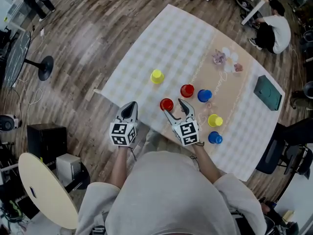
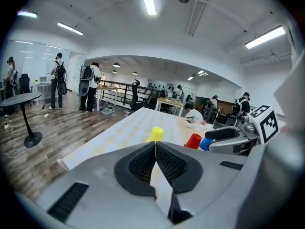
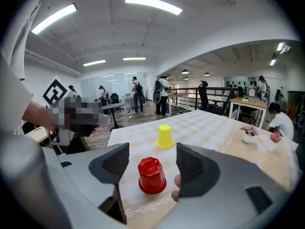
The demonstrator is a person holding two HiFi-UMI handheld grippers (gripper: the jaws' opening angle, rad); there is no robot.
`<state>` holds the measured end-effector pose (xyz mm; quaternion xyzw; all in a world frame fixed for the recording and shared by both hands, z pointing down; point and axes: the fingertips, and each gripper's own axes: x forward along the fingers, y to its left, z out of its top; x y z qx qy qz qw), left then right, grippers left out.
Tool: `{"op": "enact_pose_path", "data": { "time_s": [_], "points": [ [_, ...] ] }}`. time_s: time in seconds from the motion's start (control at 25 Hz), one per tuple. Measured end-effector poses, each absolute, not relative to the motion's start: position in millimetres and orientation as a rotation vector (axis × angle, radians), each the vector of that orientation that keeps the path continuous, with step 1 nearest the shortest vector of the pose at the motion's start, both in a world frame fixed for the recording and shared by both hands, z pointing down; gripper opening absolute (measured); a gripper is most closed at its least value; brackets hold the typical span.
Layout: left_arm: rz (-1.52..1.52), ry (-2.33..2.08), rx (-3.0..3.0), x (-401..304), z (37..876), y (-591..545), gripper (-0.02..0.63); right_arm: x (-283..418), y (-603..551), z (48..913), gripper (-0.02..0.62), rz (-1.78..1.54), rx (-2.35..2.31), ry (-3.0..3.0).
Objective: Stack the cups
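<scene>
Right gripper (image 3: 151,162) is spread wide, with the upside-down red cup (image 3: 151,176) sitting between the jaws on the table (image 1: 146,67) — not gripped. Left gripper (image 2: 155,149) is pinched closed on nothing, hovering by the table's near edge.

Tally on my desk (image 1: 142,72): six cups. Two yellow cups (image 1: 156,76), two red cups (image 1: 166,104), two blue cups (image 1: 204,95). One dark green case (image 1: 268,92). Small pale items (image 1: 227,60): count unclear. Two claws: left claw (image 1: 131,105), right claw (image 1: 172,106).

Head view looks steeply down on the surface (image 1: 171,38); the other two look low across it, both showing the far yellow cup (image 2: 155,133)
</scene>
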<state>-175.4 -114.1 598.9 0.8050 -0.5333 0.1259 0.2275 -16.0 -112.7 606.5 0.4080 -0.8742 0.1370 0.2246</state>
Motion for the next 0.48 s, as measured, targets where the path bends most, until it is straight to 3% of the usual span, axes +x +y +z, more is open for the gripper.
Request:
{"op": "enact_pose_path", "data": {
  "time_s": [0.48],
  "points": [
    [0.360, -1.488, 2.143, -193.8, 619.1, -96.5, 0.014, -38.3, -119.9, 667.7, 0.267, 0.420, 0.991, -2.331]
  ]
}}
